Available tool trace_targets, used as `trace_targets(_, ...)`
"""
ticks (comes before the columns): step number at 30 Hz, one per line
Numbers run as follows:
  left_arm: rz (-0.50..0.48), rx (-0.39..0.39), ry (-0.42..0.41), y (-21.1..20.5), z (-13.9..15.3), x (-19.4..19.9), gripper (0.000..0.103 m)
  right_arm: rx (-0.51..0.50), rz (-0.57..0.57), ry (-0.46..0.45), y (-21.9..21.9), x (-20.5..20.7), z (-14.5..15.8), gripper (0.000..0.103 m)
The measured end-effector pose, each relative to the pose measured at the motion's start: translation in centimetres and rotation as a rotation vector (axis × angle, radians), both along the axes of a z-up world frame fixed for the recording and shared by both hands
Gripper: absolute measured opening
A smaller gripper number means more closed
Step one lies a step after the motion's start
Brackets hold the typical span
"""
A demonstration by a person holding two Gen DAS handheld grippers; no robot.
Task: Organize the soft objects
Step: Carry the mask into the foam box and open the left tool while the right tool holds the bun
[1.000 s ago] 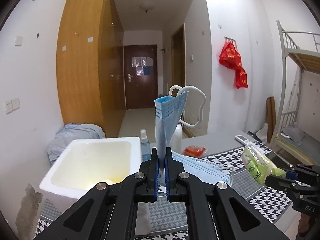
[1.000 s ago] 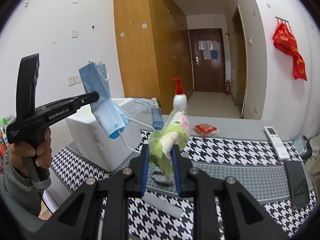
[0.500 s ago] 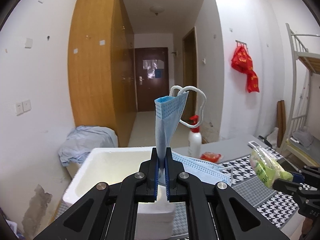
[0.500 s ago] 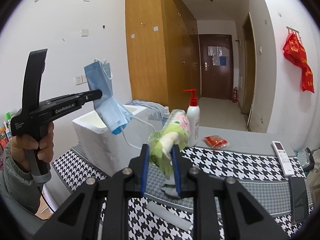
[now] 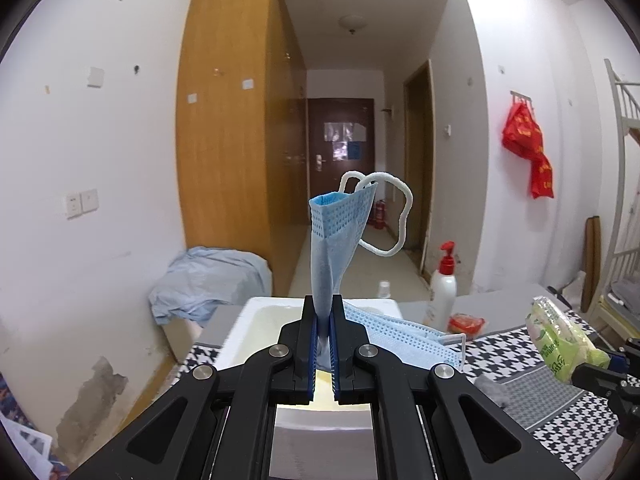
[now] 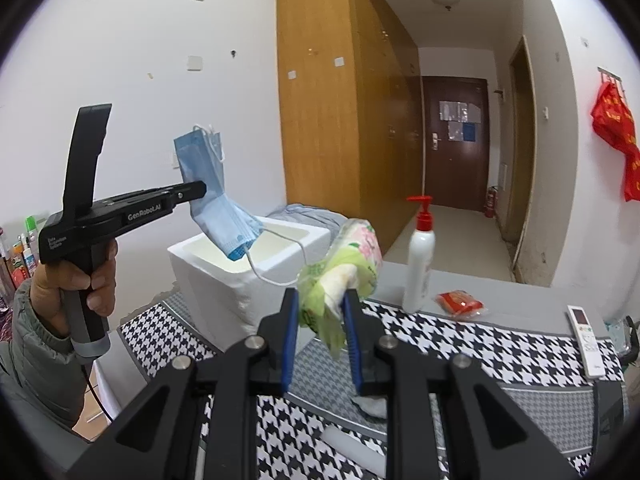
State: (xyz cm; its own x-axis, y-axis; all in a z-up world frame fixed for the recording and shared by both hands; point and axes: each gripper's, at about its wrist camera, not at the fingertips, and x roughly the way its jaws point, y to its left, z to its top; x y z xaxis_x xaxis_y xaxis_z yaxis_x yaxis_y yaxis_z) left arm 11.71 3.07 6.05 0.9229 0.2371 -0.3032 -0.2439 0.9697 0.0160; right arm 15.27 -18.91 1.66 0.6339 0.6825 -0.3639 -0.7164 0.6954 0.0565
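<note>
White foam box (image 6: 256,276) on the houndstooth cloth (image 6: 500,356) taken as reference. Left gripper (image 6: 200,191), pistol grip in a fist at the box's left, fingers near level, clamped on a blue face mask (image 6: 216,196); mask's lower end and ear loop hang over the box opening. Right gripper (image 6: 322,320), right of the box and nearer the camera, tilted slightly down, pinched on a green tissue pack (image 6: 344,268) held above the cloth
</note>
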Motion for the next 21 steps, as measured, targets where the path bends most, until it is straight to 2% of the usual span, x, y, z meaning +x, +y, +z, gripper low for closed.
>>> trace_targets(10, 0.052, -0.006, 0.020, 2.2, -0.2, 0.8, 0.006, 0.017, 0.046, -0.004, 1.6, -0.3, -0.1, 0.026)
trace_targets(21, 0.070, -0.024, 0.090, 4.0, -1.6, 3.2, 0.006, 0.003, 0.060, -0.008, 3.0, -0.5, 0.1, 0.026)
